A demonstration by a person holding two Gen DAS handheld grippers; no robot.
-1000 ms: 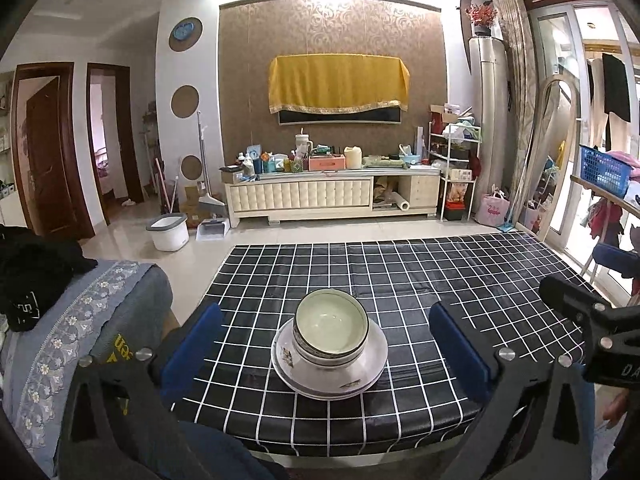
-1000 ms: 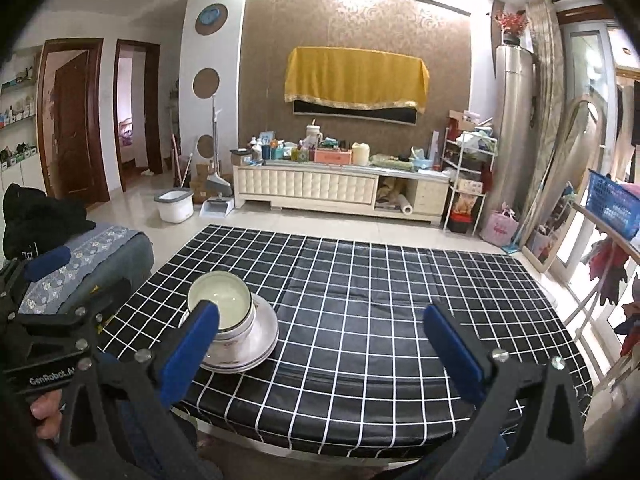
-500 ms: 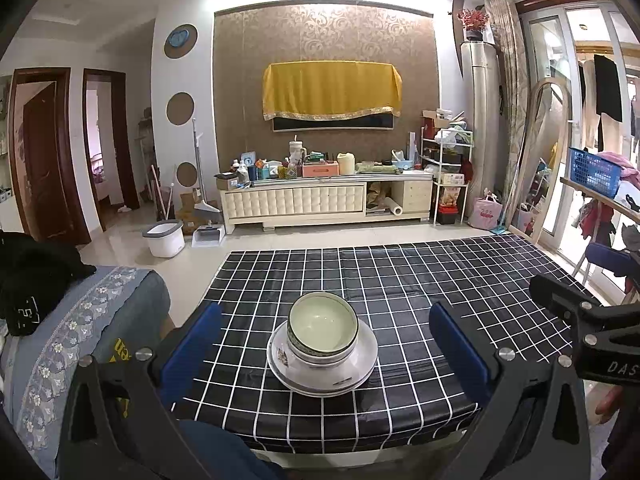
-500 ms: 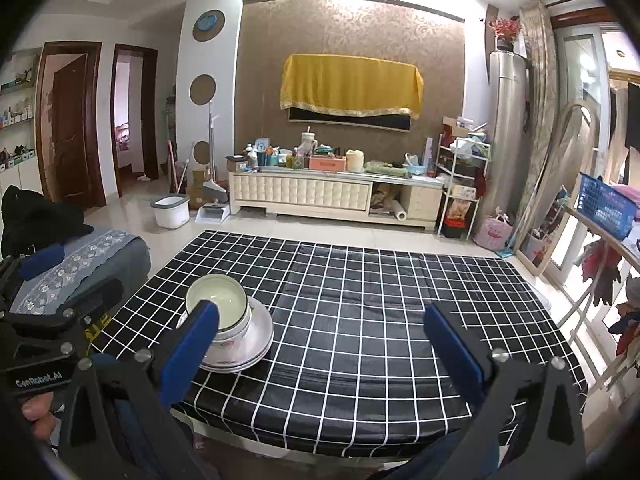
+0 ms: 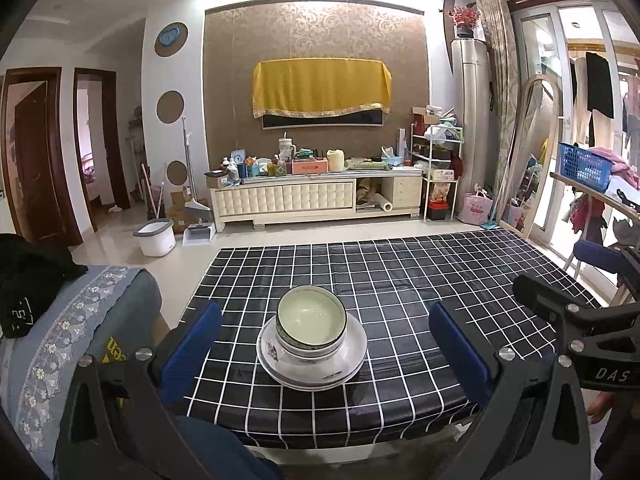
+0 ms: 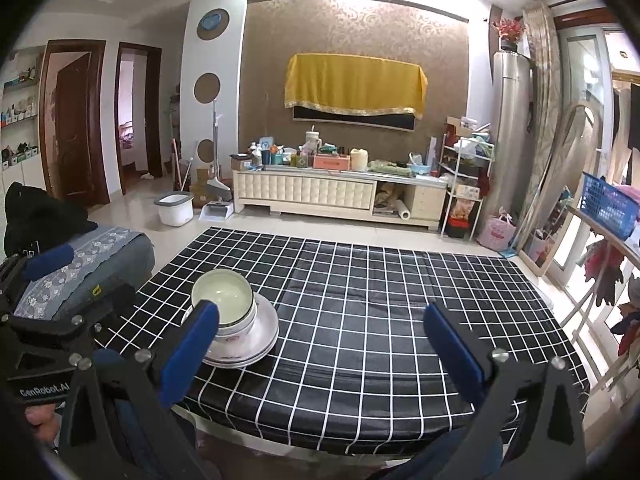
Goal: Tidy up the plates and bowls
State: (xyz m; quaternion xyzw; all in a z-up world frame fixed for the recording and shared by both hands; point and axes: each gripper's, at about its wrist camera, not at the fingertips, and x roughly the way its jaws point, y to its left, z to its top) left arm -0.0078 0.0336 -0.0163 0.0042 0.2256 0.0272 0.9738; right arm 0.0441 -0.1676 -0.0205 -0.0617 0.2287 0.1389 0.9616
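Left wrist view puts my left gripper (image 5: 325, 340) wide open, squarely facing the bowls (image 5: 312, 326) nested on stacked plates (image 5: 352, 354) near the table's (image 5: 440, 280) front edge. My right gripper (image 6: 320, 340), equally spread and empty, has the stack off to its left, so I judge the left one better placed.

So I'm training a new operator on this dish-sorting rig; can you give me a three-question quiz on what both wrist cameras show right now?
1. True or false: the bowls sit nested on the stacked plates.
2. Multiple choice: the left gripper is (A) shut on a bowl, (B) open, with the dishes seen between its fingers, (C) out of view.
3. Fill in: the right gripper is open and holds ____; the checked tablecloth lies in front of it.

Key: 1 true; 2 B; 3 nothing.
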